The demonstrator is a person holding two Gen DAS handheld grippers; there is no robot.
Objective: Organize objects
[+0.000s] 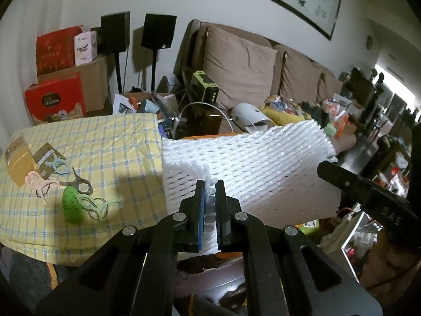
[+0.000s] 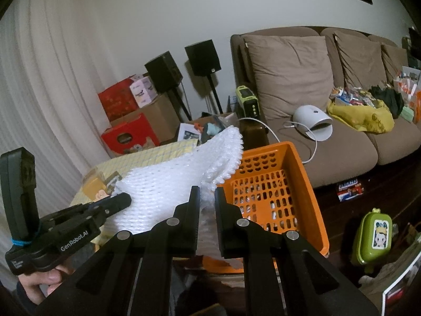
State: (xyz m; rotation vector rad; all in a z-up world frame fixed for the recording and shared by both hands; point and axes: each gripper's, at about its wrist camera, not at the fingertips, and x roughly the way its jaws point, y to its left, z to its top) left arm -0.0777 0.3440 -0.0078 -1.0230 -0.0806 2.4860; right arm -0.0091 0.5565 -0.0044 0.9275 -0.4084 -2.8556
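A white foam net sheet [image 1: 250, 163] hangs stretched between both grippers. My left gripper [image 1: 210, 192] is shut on its near left edge, with foam bunched between the pads. My right gripper [image 2: 206, 192] is shut on the sheet's [image 2: 168, 179] other edge. Each gripper shows in the other's view: the right gripper [image 1: 323, 169] at the sheet's right side, the left gripper [image 2: 126, 198] low at the left, held by a person's hand [image 2: 50, 279]. An orange slotted basket [image 2: 315, 205] sits just beyond and right of my right gripper, partly covered by the sheet; the part of it that shows holds nothing.
A table under a yellow checked cloth [image 1: 105, 144] carries scissors [image 1: 81, 184], a green object [image 1: 71, 205], plastic clips and brown packets [image 1: 18, 160]. Behind stand a brown sofa [image 2: 329, 144] with clutter, speakers and red cartons [image 1: 55, 100]. A green lunch box [image 2: 373, 237] lies on the floor.
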